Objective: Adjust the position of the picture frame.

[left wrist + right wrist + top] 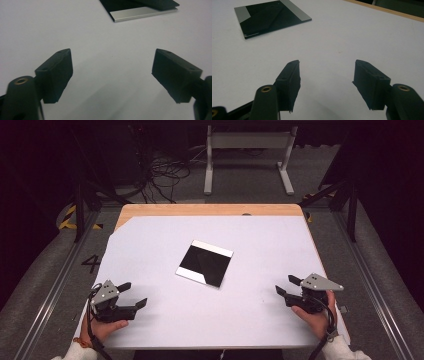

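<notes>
A flat square black plate with a pale reflective strip along two edges lies in the middle of the white table sheet. My left gripper rests near the front left corner, open and empty, and points toward the plate. At the front right my right gripper is open too, with nothing between its jaws. In the left gripper view the plate lies ahead beyond the gripper. In the right gripper view the plate is far off to the upper left of the gripper.
The wooden table edge shows behind the white sheet. Beyond it stand a white metal frame and loose cables on the floor. Dark tripod legs flank the table on both sides.
</notes>
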A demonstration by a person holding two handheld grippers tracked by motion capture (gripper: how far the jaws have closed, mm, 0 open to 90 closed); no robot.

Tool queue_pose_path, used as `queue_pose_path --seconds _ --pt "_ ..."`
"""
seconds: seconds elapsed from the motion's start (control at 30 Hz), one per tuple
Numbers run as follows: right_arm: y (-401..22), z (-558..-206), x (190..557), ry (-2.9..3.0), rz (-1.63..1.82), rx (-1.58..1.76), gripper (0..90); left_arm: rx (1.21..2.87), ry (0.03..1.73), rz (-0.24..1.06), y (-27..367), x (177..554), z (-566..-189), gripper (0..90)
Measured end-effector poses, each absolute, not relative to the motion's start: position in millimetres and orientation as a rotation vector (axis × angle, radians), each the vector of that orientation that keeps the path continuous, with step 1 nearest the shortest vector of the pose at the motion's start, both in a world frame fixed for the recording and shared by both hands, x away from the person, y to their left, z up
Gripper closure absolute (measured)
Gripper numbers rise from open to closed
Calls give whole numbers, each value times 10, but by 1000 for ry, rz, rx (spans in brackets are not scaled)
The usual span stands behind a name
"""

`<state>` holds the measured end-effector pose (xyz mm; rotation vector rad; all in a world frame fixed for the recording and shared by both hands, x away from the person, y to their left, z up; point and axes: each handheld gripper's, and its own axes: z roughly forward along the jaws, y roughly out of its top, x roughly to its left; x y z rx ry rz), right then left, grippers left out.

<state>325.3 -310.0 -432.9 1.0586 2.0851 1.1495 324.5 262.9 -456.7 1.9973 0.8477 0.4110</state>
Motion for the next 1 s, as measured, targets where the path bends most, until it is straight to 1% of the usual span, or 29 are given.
queue_pose_path --seconds 0.03,0.1,0.17,0.2,0.27,0.3,0.33,0.37,0.43,0.5,0.53,0.63,0.73,0.87,1.0 --pt "-3096 -4330 3264 2088 1151 1057 401 1996 837 386 2624 3244 -4568 246" --pt "-3085 -4321 3283 2081 1148 1059 437 2008 841 384 2617 3251 -4569 310" --pt "-3075 -4312 3299 2079 1162 1059 489 2008 836 383 2613 3259 -4568 368" --pt "-3068 -4308 3304 2080 1165 1054 530 2015 825 388 2615 3268 -4559 409" --pt "-3051 -4298 3313 2085 1171 1042 599 2013 821 389 2617 3274 -4553 524" --pt "-3046 -4295 3319 2090 1179 1041 639 2016 820 389 2620 3285 -4545 610" --pt "-3043 -4293 3326 2095 1186 1041 676 2019 823 393 2617 3298 -4539 666" --pt "-3043 -4293 3326 2095 1186 1041 676 2028 823 397 2618 3315 -4529 666" --pt "-3030 -4284 3344 2104 1187 1041 757 2037 820 399 2614 3367 -4510 800" --pt "-3017 -4272 3365 2108 1188 1042 823 2040 804 404 2607 3423 -4486 892" --pt "-3009 -4267 3378 2112 1193 1045 855 2047 799 400 2589 3465 -4472 899" --pt "-2960 -4241 3429 2119 1196 1054 900 2059 793 397 2540 3542 -4446 900" --pt "-2884 -4215 3488 2130 1205 1044 900 2064 766 387 2485 3632 -4404 900" --pt "-2732 -4161 3550 2137 1205 991 900 2032 725 409 2423 3730 -4331 900" --pt "-2652 -4126 3568 2133 1214 954 882 2021 725 427 2375 3820 -4299 900"
